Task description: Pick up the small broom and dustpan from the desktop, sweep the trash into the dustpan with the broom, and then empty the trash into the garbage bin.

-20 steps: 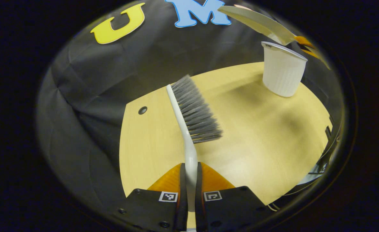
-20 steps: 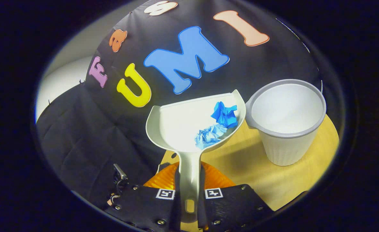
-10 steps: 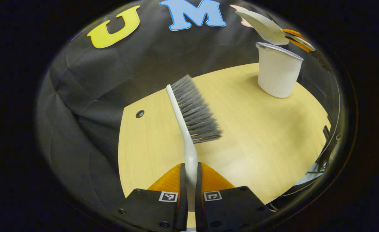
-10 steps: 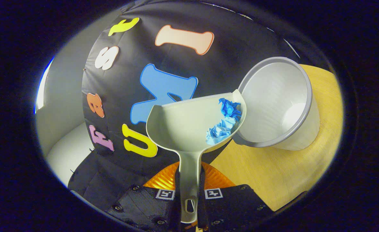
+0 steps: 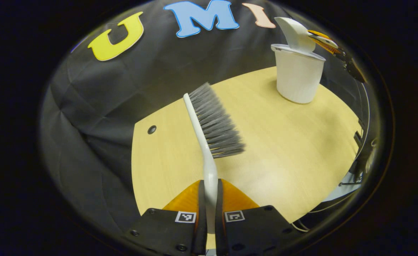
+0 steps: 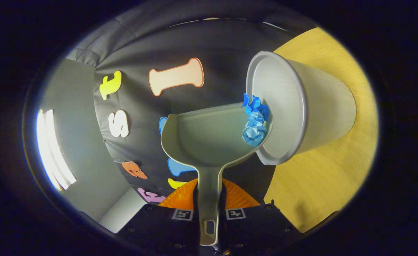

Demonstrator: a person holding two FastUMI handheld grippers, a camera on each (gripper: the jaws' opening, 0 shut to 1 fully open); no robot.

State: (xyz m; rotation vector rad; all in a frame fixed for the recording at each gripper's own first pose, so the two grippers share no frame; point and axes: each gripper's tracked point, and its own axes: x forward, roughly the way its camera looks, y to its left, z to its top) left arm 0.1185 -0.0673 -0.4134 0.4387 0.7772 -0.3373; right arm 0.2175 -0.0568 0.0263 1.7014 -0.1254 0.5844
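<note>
The garbage bin [image 5: 297, 76], a white ribbed cup-shaped container, stands upright on the pale wooden tabletop [image 5: 283, 149] near its far edge, in front of the black cloth wall.

In the right gripper view, the right gripper [image 6: 209, 213] is clamped on the handle of the dustpan [image 6: 205, 142], both fingers pressing against the handle's sides. The dustpan is tipped sideways so that one corner of its scoop sits at the rim of the garbage bin [image 6: 301, 110], overlapping the bin's mouth. Two crumpled pieces of blue paper trash [image 6: 254, 119] are bunched together in that corner, right at the bin's opening, still resting against the dustpan wall. In the left gripper view, the dustpan [image 5: 294, 33] appears steeply tilted just above the garbage bin's rim, with the right gripper [image 5: 328, 41] behind it at the view's edge.

The left gripper [image 5: 209, 213] is closed on the white handle of the small broom [image 5: 209, 131], both fingers pressing on it. The broom points away from the gripper toward the wall, its grey bristles fanning out to the side that faces the garbage bin. It is held over the tabletop, well apart from the bin and the dustpan; whether the bristles touch the surface cannot be told. A small dark round hole [image 5: 151, 129] sits in the tabletop on the side of the broom away from the bin.
</note>
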